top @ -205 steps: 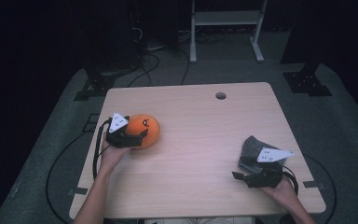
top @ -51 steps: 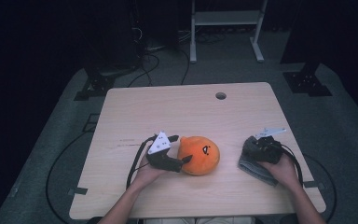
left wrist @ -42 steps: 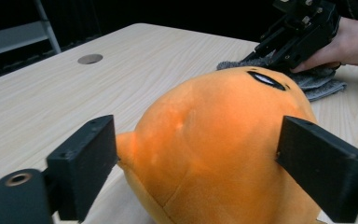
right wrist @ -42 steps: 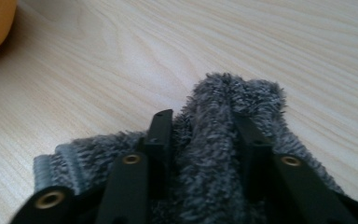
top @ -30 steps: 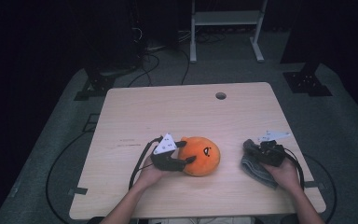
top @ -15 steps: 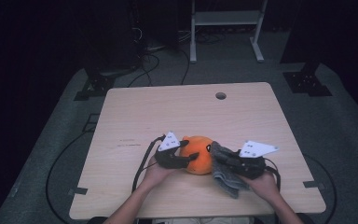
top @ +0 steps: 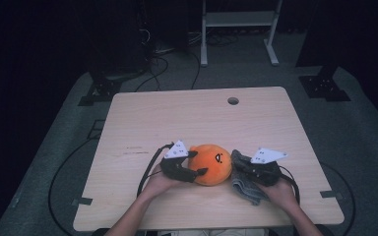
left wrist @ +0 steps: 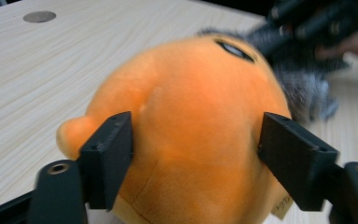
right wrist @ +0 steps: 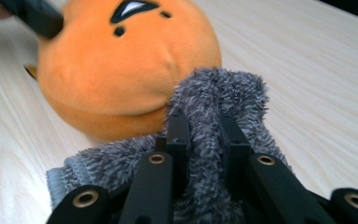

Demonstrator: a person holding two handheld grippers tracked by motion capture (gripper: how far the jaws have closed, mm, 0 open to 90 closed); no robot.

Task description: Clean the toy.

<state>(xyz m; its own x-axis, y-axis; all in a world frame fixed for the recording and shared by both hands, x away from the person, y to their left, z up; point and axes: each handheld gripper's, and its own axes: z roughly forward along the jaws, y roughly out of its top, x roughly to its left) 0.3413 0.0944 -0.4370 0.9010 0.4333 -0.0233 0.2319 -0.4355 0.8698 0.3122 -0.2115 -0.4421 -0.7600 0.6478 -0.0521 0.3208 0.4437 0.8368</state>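
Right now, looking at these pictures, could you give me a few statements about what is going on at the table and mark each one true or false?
1. The right gripper pinches a grey cloth. True.
2. The orange plush toy sits at the far edge of the table, next to the round hole. False: it sits near the person's edge, between the two grippers.
3. The left gripper has a jaw on either side of the toy. True.
4. The cloth touches the toy. True, as the right gripper view shows.
5. The toy is blue. False: it is orange with a black mark.
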